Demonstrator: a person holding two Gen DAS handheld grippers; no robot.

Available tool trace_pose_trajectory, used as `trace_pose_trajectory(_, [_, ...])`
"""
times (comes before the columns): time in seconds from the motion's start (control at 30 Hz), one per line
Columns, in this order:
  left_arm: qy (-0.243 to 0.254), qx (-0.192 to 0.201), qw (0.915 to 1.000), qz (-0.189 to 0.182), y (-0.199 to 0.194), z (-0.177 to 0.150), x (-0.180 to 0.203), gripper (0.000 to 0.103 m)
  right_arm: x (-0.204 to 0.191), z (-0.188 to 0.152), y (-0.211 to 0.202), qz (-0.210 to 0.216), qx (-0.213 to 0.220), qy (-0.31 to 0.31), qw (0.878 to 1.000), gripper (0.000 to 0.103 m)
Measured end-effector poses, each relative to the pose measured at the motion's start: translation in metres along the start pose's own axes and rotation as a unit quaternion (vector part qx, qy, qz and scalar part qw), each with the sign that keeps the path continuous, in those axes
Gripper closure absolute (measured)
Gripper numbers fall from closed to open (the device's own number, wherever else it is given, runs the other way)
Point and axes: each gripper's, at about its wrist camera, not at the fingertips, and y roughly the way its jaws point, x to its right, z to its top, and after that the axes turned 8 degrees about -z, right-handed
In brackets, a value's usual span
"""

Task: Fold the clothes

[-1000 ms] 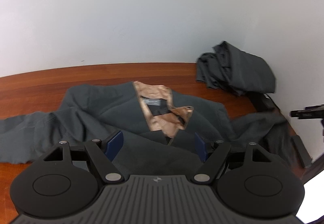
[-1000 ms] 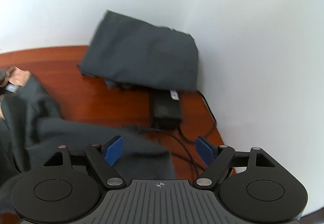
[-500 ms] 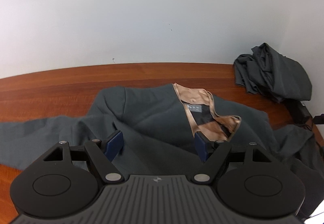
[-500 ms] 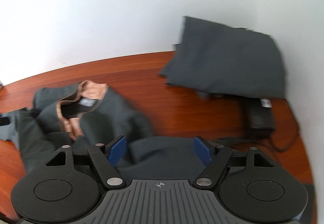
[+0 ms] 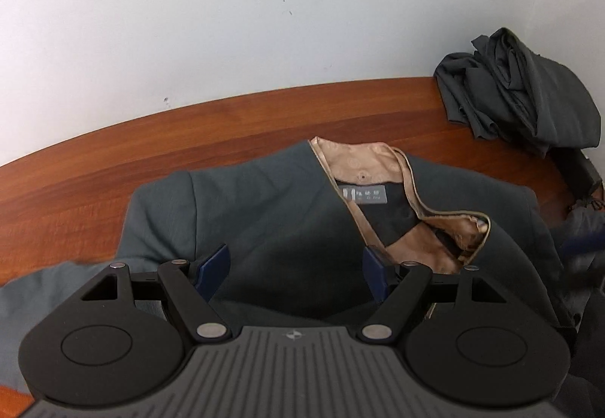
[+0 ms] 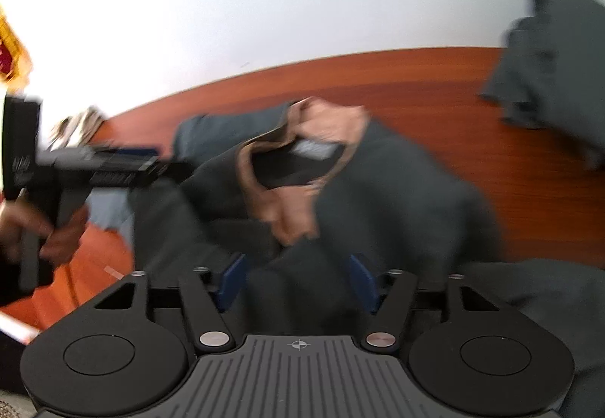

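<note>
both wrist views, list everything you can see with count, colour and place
jacket: 1, dark grey with tan lining at the open collar, spread across the middle of the table
label: 1, grey, inside the jacket collar
bundled garment: 1, dark grey, at the table's far right corner against the wall
table: 1, reddish-brown wood, under everything
wall: 1, white, behind the table
black object: 1, on the table's right edge below the bundle, too hidden to identify
left gripper: 1, black with blue pads, open over the jacket's front
right gripper: 1, black with blue pads, jaws closing over jacket cloth, not yet pinching
hand: 1, at the left edge of the right wrist view, holding the left gripper's handle
</note>
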Motion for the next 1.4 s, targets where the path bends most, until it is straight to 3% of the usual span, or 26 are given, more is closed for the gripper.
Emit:
trace_pose_trajectory(0.23, [-0.03,0.008,0.9995,-0.008,-0.013,0.003,-0.013,0.022,-0.053,-0.001,0.037,0.072,-0.027,-0.066,0.995,0.023])
trace_pose_trajectory(0.57, [-0.078,0.047,0.9958,-0.012,-0.088,-0.028,-0.03,0.021,-0.096,-0.007,0.072,0.087,-0.076,-0.123,0.986,0.021])
trace_pose_trajectory(0.63, [-0.088,0.053,0.9947,-0.009,-0.104,-0.038,-0.033,0.021,-0.103,-0.011,0.074,0.08,-0.074,-0.133,0.985,0.028])
trace_pose_trajectory(0.7, [-0.095,0.058,0.9938,-0.005,-0.12,-0.049,-0.037,0.021,-0.108,-0.015,0.073,0.076,-0.074,-0.137,0.985,0.059])
trace_pose_trajectory(0.77, [-0.103,0.061,0.9928,-0.001,-0.134,-0.06,-0.04,0.021,-0.11,-0.017,0.068,0.069,-0.072,-0.133,0.986,0.077])
trace_pose_trajectory(0.8, [-0.106,0.063,0.9924,0.001,-0.141,-0.066,-0.042,0.021,-0.111,-0.019,0.064,0.065,-0.068,-0.131,0.987,0.081])
trace_pose_trajectory(1.07, [-0.116,0.077,0.9902,0.009,-0.2,-0.112,-0.055,0.021,-0.137,-0.047,0.022,0.066,-0.03,-0.156,0.985,0.085])
trace_pose_trajectory(1.23, [-0.111,0.075,0.991,0.002,-0.228,-0.14,-0.059,0.021,-0.159,-0.087,0.011,0.075,-0.032,-0.198,0.977,0.085])
trace_pose_trajectory(1.4, [-0.1,0.068,0.9926,-0.001,-0.245,-0.162,-0.056,0.021,-0.173,-0.115,0.01,0.071,-0.041,-0.203,0.976,0.084])
